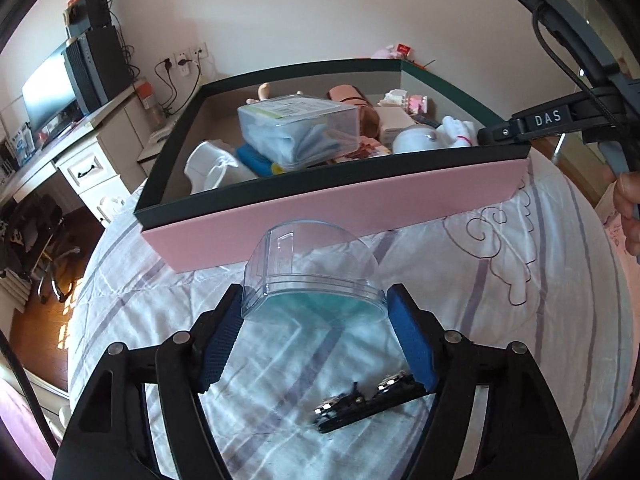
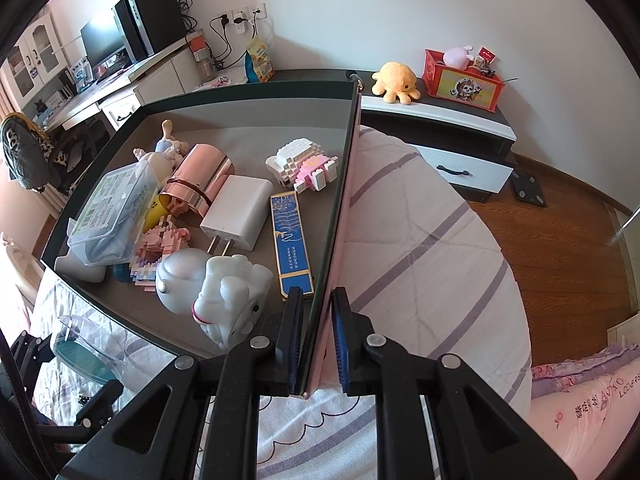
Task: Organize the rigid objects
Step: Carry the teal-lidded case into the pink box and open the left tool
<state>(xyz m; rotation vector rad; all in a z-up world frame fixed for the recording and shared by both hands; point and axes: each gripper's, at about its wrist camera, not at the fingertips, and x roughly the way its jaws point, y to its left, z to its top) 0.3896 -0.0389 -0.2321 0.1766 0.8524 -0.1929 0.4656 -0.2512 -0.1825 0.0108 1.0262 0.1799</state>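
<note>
My left gripper (image 1: 314,300) is shut on a clear plastic case with a teal base (image 1: 312,272), held above the bed just in front of the pink storage box (image 1: 340,208). The case also shows in the right wrist view (image 2: 86,348). My right gripper (image 2: 314,308) straddles the box's right wall (image 2: 340,208) at its near corner, one pad on each side, a small gap on the outer side. Inside the box lie a clear container (image 2: 112,208), a white charger (image 2: 236,208), a rose-gold cylinder (image 2: 200,180), brick toys (image 2: 304,164), a white figurine (image 2: 228,292) and a blue strip box (image 2: 290,240).
A black clip-like object (image 1: 364,404) lies on the white quilt (image 1: 500,300) under my left gripper. A desk with a monitor (image 2: 102,40) stands at the left. A nightstand (image 2: 448,136) with a plush octopus (image 2: 394,80) and a red box stands beyond the bed.
</note>
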